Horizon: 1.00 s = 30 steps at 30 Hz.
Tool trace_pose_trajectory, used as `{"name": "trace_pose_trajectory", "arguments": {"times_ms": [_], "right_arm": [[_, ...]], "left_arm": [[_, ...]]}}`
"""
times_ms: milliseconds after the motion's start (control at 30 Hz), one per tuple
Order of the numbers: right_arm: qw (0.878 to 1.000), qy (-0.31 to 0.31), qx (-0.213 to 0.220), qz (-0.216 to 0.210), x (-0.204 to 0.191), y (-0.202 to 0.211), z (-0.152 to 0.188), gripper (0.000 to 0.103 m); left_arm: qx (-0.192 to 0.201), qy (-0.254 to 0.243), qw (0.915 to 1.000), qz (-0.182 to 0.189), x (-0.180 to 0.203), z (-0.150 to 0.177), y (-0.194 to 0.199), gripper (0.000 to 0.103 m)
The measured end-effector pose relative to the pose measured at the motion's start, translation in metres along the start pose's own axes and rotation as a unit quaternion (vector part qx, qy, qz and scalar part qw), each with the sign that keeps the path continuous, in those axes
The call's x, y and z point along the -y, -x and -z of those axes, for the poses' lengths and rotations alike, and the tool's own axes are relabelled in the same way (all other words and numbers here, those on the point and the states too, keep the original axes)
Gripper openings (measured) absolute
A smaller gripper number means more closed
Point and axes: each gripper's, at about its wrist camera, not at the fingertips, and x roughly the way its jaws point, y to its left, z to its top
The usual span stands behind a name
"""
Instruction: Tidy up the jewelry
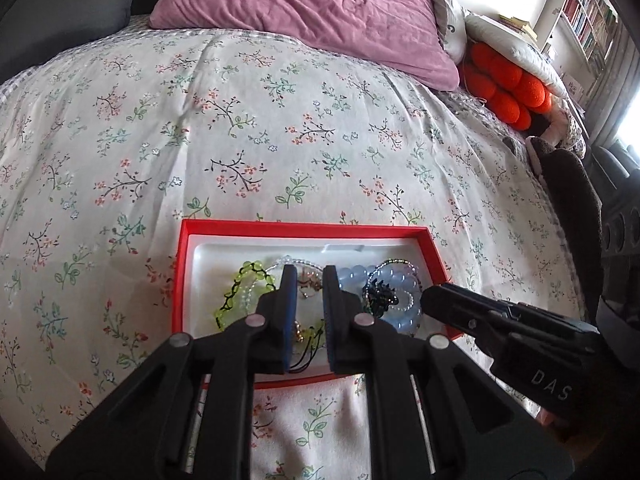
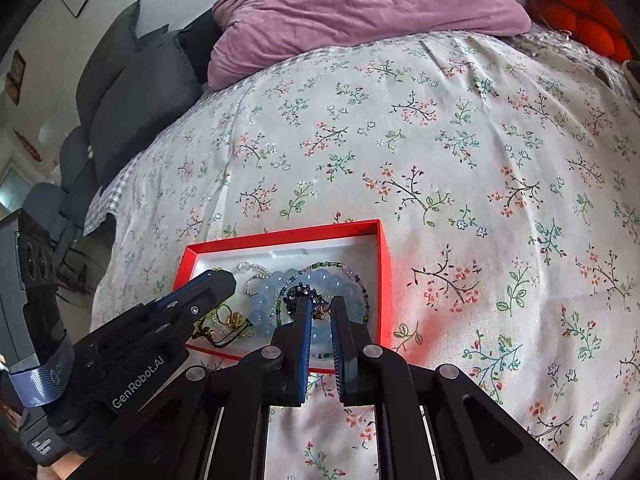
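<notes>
A red box [image 1: 304, 226] [image 2: 280, 236] with a white liner lies on the floral bedspread [image 1: 280, 120]. In it are a green bead bracelet [image 1: 240, 280], a pale blue bead bracelet [image 1: 400, 280] [image 2: 264, 300], a dark beaded piece [image 1: 378, 300] [image 2: 298, 294], a thin multicoloured bead string [image 2: 340, 266] and gold rings [image 2: 232, 318]. My left gripper [image 1: 309, 274] [image 2: 224, 278] hovers over the box's middle, jaws a narrow gap apart with nothing between them. My right gripper [image 2: 321, 304] [image 1: 430, 300] hangs over the box's right part above the dark piece, also narrowly apart and holding nothing.
A pink pillow [image 1: 320, 12] lies at the head of the bed. An orange ball cushion [image 1: 508, 92] sits to its right, grey cushions [image 2: 132, 92] to the left. A bookshelf [image 1: 588, 20] stands at the far right. Bare bedspread stretches beyond the box.
</notes>
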Motion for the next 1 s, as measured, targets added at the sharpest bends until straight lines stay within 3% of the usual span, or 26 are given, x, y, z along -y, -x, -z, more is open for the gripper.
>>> {"name": "trace_pose_trajectory", "arguments": {"times_ms": [133, 333, 600, 667, 700, 733, 767, 900, 967, 1000], "right_arm": [[1.0, -0.014, -0.011, -0.007, 0.004, -0.002, -0.003, 0.014], [1.0, -0.019, -0.01, -0.013, 0.007, 0.003, -0.004, 0.014], [1.0, 0.01, 0.004, 0.008, 0.002, 0.019, 0.001, 0.018], [0.999, 0.023, 0.005, 0.026, 0.001, 0.022, 0.005, 0.029], [0.999, 0.024, 0.003, 0.033, 0.001, 0.023, 0.008, 0.048], [0.999, 0.021, 0.002, 0.038, 0.001, 0.025, 0.01, 0.076], [0.999, 0.017, 0.005, 0.043, 0.002, 0.028, 0.012, 0.084], [0.997, 0.027, -0.006, 0.075, -0.005, 0.037, 0.018, 0.085], [0.995, 0.033, -0.008, 0.094, -0.009, 0.044, 0.022, 0.092], [0.994, 0.037, -0.002, 0.103, -0.012, 0.049, 0.024, 0.1]], "left_arm": [[0.004, -0.003, 1.0, 0.0, 0.001, -0.001, 0.001, 0.04], [0.003, 0.001, 0.9999, -0.015, -0.003, -0.003, 0.007, 0.046], [-0.003, -0.01, 0.998, -0.062, -0.006, 0.003, 0.031, 0.084], [-0.015, -0.007, 0.9966, -0.08, -0.009, 0.006, 0.037, 0.092], [-0.02, -0.007, 0.996, -0.087, -0.01, 0.007, 0.039, 0.094], [-0.024, -0.008, 0.9952, -0.095, -0.011, 0.009, 0.041, 0.097], [-0.028, -0.011, 0.9942, -0.104, -0.01, 0.012, 0.043, 0.1], [-0.047, -0.026, 0.9891, -0.137, -0.006, 0.022, 0.051, 0.102], [-0.054, -0.03, 0.9866, -0.151, -0.005, 0.029, 0.056, 0.102], [-0.057, -0.031, 0.9855, -0.157, -0.004, 0.032, 0.06, 0.102]]}}
